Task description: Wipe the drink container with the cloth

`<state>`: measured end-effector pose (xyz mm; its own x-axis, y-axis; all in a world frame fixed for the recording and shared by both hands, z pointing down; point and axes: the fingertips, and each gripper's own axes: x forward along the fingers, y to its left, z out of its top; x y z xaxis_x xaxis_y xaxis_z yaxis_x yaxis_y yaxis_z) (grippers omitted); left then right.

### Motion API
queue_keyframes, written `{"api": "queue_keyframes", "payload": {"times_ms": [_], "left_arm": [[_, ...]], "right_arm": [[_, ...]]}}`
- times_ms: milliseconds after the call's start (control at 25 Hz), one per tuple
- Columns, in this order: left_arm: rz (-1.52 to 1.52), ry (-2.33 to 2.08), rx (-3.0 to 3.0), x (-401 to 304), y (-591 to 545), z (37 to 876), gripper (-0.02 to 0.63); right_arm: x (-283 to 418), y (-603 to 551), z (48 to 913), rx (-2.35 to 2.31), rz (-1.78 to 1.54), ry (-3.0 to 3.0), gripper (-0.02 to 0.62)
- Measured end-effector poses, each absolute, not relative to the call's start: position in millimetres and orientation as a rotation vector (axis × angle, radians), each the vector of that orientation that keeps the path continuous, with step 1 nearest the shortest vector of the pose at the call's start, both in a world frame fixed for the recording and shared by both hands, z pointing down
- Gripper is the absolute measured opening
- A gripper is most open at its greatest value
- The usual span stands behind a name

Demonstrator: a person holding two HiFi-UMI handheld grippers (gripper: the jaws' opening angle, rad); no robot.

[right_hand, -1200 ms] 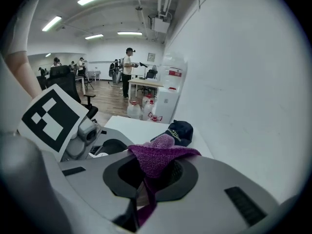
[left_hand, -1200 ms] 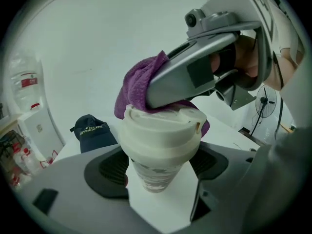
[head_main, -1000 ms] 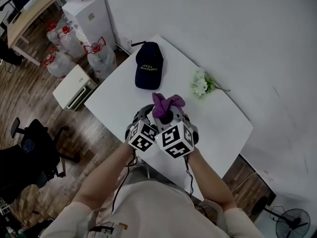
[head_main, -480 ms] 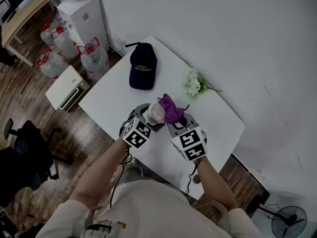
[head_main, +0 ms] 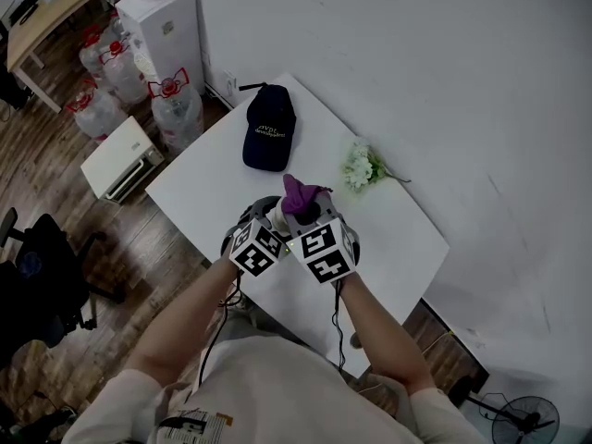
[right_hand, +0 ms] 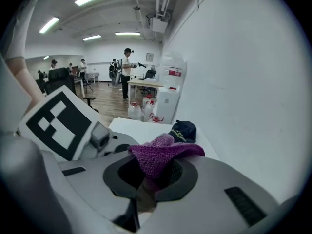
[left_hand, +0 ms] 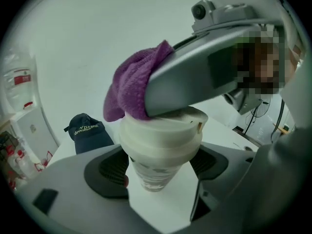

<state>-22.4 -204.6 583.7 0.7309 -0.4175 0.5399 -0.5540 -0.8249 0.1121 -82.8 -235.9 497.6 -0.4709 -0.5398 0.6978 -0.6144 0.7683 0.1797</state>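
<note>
- While the left tool (left_hand: pixel 161 165) stands clamped round the tapered body of the cup (left_hand: pixel 161 145), just under its lid, the right tool (right_hand: pixel 153 172) is shut on a bunched purple cloth (right_hand: pixel 163 155) and lays it on the lid's top.
- The cup sits over the near part of the white worktop (head_main: pixel 398 239); whether its base touches the surface cannot be told. A dark cap (head_main: pixel 268 129) lies at twelve o'clock from it and a sprig of white flowers (head_main: pixel 363 166) at two o'clock, both well apart.
- The likeliest upset is a hard downward or sideways rub. The cup narrows toward its base, so it could slide down through the left tool's hold, or the lid could be pushed askew.
- The cloth is pinched at one fold only, and a dragging stroke could pull it free of the right tool.
- The two tools work very close together, and a wide wiping swing could knock one against the other and jolt the cup.
- Both forearms reach in from six o'clock and converge, with the marker cubes side by side. The left tool grips from the side, roughly level. The right tool is tilted down over the lid, the cloth poking out toward twelve o'clock.
</note>
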Motion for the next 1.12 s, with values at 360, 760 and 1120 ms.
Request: {"api": "queue_keyframes", "payload": {"times_ms": [360, 760, 1120], "left_arm": [[0.693, -0.767, 2.666, -24.0, -201.6, 584.3, 0.400], [0.684, -0.750, 2.633, -24.9, -204.1, 584.3, 0.399], [0.727, -0.725, 2.648, -23.1, -200.4, 585.2, 0.399]], "right_arm": [[-73.3, -171.2, 495.8, 0.730, 0.225, -2.254, 0.058], [-9.8, -197.0, 512.9, 0.921, 0.284, -2.148, 0.060], [-17.4, -231.2, 501.0, 1.047, 0.243, -2.154, 0.060]]}}
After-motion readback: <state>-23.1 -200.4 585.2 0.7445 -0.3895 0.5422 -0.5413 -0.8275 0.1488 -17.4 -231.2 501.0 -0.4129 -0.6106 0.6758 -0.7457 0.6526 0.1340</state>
